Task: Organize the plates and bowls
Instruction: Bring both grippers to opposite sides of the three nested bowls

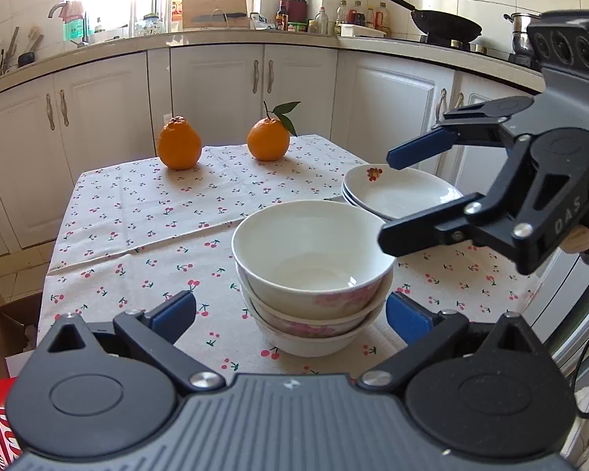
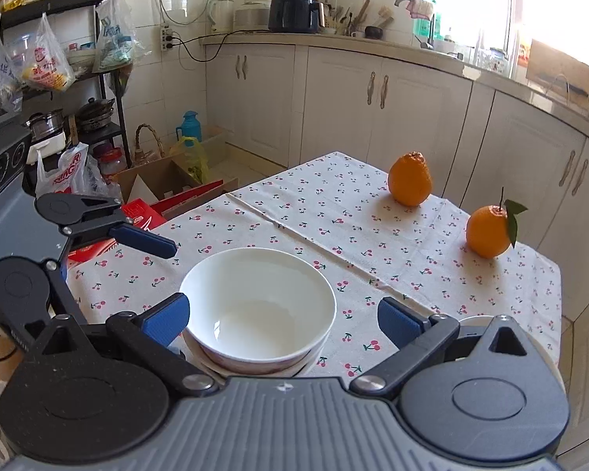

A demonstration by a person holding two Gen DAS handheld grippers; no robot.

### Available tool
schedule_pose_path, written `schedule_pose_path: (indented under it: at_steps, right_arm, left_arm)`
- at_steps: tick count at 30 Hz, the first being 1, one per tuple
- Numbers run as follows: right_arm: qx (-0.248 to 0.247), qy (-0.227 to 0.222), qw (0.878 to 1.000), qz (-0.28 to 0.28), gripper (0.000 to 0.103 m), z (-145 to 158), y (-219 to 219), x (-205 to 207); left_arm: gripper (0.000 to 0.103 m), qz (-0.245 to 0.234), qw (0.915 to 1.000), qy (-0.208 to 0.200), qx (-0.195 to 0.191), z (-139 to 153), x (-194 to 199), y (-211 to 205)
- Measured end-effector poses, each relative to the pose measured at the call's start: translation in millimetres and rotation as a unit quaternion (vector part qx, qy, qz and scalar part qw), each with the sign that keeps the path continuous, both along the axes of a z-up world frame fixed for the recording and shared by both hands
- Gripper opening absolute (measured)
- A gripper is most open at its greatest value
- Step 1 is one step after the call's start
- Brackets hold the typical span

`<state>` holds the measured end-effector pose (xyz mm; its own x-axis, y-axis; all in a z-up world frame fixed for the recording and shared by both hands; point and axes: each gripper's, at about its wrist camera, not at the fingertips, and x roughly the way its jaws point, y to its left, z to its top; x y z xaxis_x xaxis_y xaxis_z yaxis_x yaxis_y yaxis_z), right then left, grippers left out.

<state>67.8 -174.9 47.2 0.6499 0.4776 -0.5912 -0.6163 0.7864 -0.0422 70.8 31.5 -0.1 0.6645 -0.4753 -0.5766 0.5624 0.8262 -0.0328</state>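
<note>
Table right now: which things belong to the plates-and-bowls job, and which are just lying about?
Part of the job:
- stack of bowls, nested, between the open left claw
- stack of plates behind the bowls, on the right
- right claw, open, at the bowls

Just lying about:
- bumpy orange
- orange with leaf
- cherry tablecloth

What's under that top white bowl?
The top bowl sits nested in two more bowls with pink flower patterns, stacked on the cherry-print tablecloth. Their insides are covered, so I cannot see whether they hold anything.
</note>
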Motion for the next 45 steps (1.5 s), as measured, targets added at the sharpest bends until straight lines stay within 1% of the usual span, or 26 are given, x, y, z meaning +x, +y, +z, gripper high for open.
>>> schedule_pose_path:
  at_steps: [4,7,9,11,15,16,18,20,24,28,35,45]
  right_arm:
    - [-0.013,-0.017,1.000,0.006,0.103,0.0,-6.5,-13.8]
    - [-0.016,-0.013,1.000,0.003,0.103,-3.7,-12.5,-20.2]
    - [-0.024,-0.009,1.000,-0.003,0.103,-7.6,-16.4,-22.9]
    - [-0.034,-0.012,0.999,-0.006,0.103,-12.0,-19.1,-25.5]
    - [-0.054,-0.028,0.998,-0.002,0.103,-19.1,-21.3,-32.2]
    - [-0.058,-0.029,0.998,0.001,0.103,-20.9,-21.2,-32.4]
    - [-0.067,-0.025,0.997,0.007,0.103,-27.3,-20.9,-31.1]
    - [-0.070,-0.014,0.997,0.015,0.103,-33.2,-20.4,-26.7]
    - [-0.069,0.010,0.997,0.030,0.103,-46.1,-18.0,-14.5]
    - [-0.070,0.031,0.996,0.046,0.103,-56.2,-14.3,0.1]
    - [-0.079,0.051,0.993,0.074,0.103,-66.0,-4.8,20.3]
    - [-0.082,0.069,0.988,0.114,0.103,-68.0,6.4,34.3]
  left_arm:
    - [0.102,0.014,0.9998,-0.002,0.016,0.0,0.2,0.1]
    - [0.102,0.016,0.9995,-0.014,0.024,-0.7,-3.5,0.9]
    - [0.102,0.011,0.9996,-0.018,0.020,-0.9,-6.7,1.9]
    - [0.103,0.018,0.9993,-0.028,0.020,-2.0,-9.4,2.2]
    - [0.102,0.002,0.9977,-0.047,0.048,-7.5,-12.8,-1.5]
    - [0.103,-0.004,0.9974,-0.044,0.057,-9.6,-12.0,-2.7]
    - [0.102,-0.014,0.9973,-0.023,0.068,-15.1,-7.8,-5.2]
    - [0.102,-0.026,0.9973,0.005,0.068,-21.6,-1.7,-7.2]
    - [0.102,-0.050,0.9953,0.028,0.079,-32.0,8.3,-12.4]
    - [0.102,-0.075,0.9925,0.039,0.089,-38.5,18.5,-18.1]
    - [0.102,-0.106,0.9882,0.052,0.098,-43.9,32.7,-23.8]
    - [0.101,-0.138,0.9840,0.067,0.090,-47.0,45.7,-23.6]
